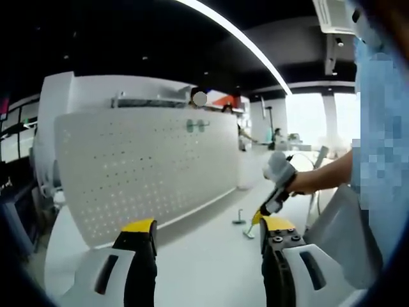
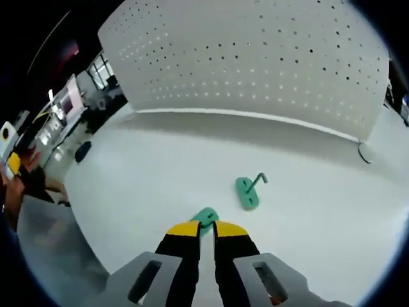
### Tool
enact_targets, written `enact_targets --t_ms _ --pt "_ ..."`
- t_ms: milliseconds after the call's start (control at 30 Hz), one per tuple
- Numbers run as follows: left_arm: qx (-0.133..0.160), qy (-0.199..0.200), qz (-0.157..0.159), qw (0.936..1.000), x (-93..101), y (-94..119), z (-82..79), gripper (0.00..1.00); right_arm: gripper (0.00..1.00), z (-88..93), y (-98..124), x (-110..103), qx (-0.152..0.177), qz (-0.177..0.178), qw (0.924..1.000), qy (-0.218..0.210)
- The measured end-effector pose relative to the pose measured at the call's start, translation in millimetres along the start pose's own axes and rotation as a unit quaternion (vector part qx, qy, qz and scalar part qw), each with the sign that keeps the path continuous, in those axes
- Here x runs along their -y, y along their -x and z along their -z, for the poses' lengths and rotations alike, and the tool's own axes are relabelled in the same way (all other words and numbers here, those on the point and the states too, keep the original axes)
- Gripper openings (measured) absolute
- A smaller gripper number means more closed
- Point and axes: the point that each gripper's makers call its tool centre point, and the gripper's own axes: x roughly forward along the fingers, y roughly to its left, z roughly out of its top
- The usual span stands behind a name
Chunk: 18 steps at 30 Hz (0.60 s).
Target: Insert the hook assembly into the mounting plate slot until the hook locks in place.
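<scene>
- White bench [image 2: 140, 185] carries everything, with an open office hall behind it; a bright ceiling light strip [image 1: 236, 32] runs overhead in the left gripper view.
- Standing upright on the bench is the perforated mounting plate [image 2: 255, 64], a wide white panel dotted with small holes.
- Left gripper [image 1: 208, 233] hangs above the bench with its jaws spread wide and nothing between them, facing the plate.
- Right gripper [image 2: 204, 230] has its yellow-tipped jaws pressed nearly together on a green hook piece [image 2: 206, 217] that pokes out at the tips.
- A second green hook assembly [image 2: 248, 190] with a bent metal wire lies on the bench, apart from the plate.
- Judged step: picking up a hook; next it must be carried to the plate and lined up with a slot.
- No readable writing or brand shows.
</scene>
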Motion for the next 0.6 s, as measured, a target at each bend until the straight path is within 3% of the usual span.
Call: enact_targets --t_ms 300,600 --pt "0.000 0.002 0.000 1.0000 -0.5 -0.4 1.3 0.66 0.07 -8.2 -4.1 1.8 -0.007 -0.006 0.9999 0.009" --pt "-0.001 0.003 -0.002 1.0000 -2.0 0.9 1.8 0.66 0.09 -1.5 -11.8 -1.2 -0.045 -0.017 0.9986 0.021"
